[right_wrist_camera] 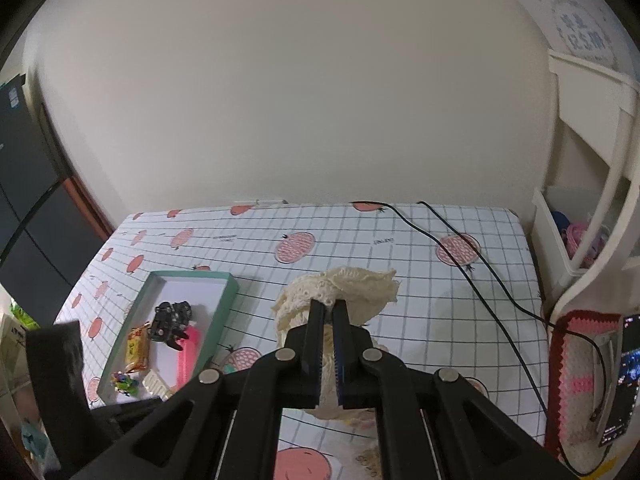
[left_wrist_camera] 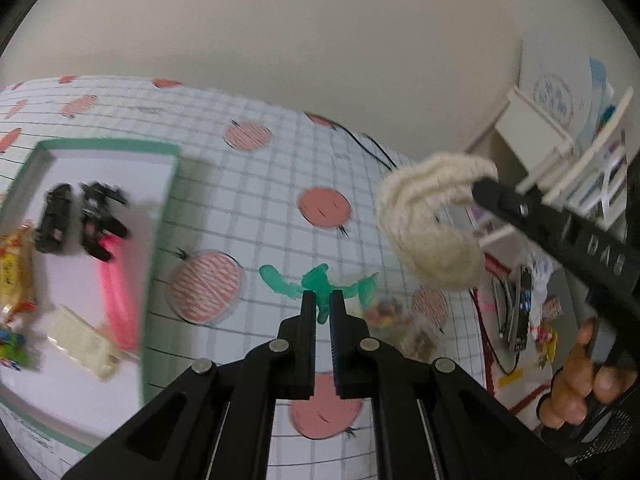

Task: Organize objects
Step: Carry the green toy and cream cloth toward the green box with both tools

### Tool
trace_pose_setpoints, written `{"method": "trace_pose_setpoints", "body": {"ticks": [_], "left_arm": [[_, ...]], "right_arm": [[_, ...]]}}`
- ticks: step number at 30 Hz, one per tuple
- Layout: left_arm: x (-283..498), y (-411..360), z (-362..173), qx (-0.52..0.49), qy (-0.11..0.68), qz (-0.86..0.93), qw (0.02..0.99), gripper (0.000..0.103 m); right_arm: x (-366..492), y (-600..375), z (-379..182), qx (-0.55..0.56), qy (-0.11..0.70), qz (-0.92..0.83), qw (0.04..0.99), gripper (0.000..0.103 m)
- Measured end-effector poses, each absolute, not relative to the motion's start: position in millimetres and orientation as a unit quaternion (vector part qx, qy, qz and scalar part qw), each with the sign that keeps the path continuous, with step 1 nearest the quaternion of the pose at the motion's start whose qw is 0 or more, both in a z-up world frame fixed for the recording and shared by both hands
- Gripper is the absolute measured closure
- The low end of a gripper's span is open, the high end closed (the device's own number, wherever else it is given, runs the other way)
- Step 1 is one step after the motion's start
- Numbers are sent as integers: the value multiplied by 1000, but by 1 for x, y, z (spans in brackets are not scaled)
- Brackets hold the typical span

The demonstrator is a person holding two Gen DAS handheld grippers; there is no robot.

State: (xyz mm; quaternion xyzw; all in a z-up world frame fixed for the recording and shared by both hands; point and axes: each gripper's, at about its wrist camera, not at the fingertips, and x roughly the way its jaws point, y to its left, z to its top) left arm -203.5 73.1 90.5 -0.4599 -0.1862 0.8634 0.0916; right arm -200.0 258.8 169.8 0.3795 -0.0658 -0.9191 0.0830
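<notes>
My left gripper [left_wrist_camera: 322, 300] is shut, and a flat green plastic toy [left_wrist_camera: 320, 280] shows at its tips and in the gap between them, above the tomato-print cloth. My right gripper [right_wrist_camera: 328, 308] is shut on a cream knitted piece [right_wrist_camera: 340, 284] and holds it up off the table. In the left wrist view that gripper [left_wrist_camera: 478, 188] enters from the right, with the knit [left_wrist_camera: 432, 224] drooping from it. The green-rimmed tray [left_wrist_camera: 160, 208] [right_wrist_camera: 228, 296] lies to the left. It holds black clips [right_wrist_camera: 170, 318], a pink item [right_wrist_camera: 188, 356], a yellow packet [right_wrist_camera: 136, 344] and a cream box [left_wrist_camera: 84, 344].
A clear bag of coloured sweets [left_wrist_camera: 388, 312] lies just right of the green toy. Two black cables [right_wrist_camera: 480, 272] cross the cloth at the right. White shelving [right_wrist_camera: 580, 200], a pink and red crochet piece [right_wrist_camera: 576, 380] and a lit phone [right_wrist_camera: 616, 376] crowd the right edge. A hand [left_wrist_camera: 580, 384] grips the right tool.
</notes>
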Motion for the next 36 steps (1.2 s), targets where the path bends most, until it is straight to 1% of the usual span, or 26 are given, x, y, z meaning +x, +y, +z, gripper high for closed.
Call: {"method": "trace_pose_setpoints", "body": {"ticks": [4,18,25,30,36], "left_arm": [[-203,39,103,-436,-206,874,65,97],[-184,-67,133,-372,-227,900,-28,97],[-175,-108,135,-359,-248,898,-63,97],[-167,-134,132,-353,-268,893,-83,97],[-160,-151,128,-342,-273,894,-97,97]], "right_arm": [[-202,237,173,377,-53,-920,99,98],[-207,149,170,381,-17,-910,165,98],[-202,96,166,378,12,-904,201,98],[-200,66,163,373,19,-900,224,98],[-200,34,157,366,28,-898,244,98]]}}
